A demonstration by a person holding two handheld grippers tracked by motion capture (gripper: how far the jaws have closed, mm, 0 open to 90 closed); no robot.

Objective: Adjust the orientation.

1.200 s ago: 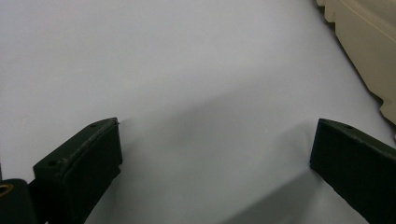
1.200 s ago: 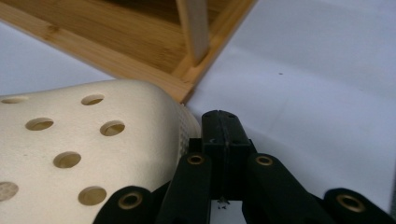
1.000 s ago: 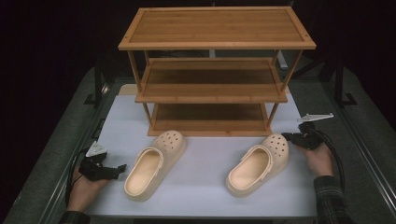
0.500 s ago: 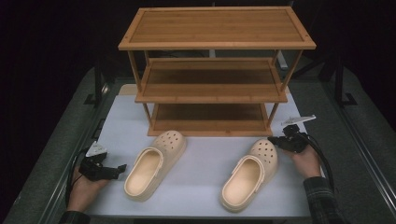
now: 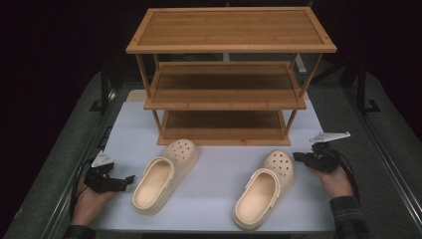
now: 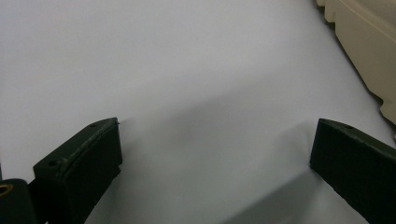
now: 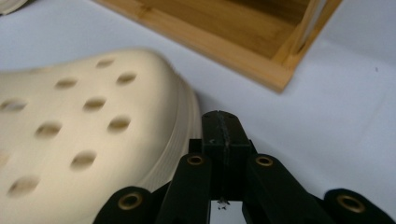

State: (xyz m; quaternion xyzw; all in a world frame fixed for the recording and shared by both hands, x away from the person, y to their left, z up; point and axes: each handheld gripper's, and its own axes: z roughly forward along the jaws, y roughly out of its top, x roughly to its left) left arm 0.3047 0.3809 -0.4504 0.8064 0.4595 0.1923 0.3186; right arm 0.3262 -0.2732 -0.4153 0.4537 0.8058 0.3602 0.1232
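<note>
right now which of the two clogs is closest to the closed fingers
The clog on the right, in front of the rack's right end. The right gripper, fingers shut, sits just beside its toe; the other clog lies by the open left gripper.

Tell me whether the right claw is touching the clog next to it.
Apart. In the high view a strip of white mat shows between the right claw and the right clog; the right gripper view shows its jaws shut together, beside the toe.

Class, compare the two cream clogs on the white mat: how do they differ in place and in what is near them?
The left clog lies nearer the shelf's left end; the right clog sits further right and closer to the mat's front edge. The shut right claw is beside the right clog's toe; the open left claw stands apart from the left clog. Both point toes toward the shelf.
</note>
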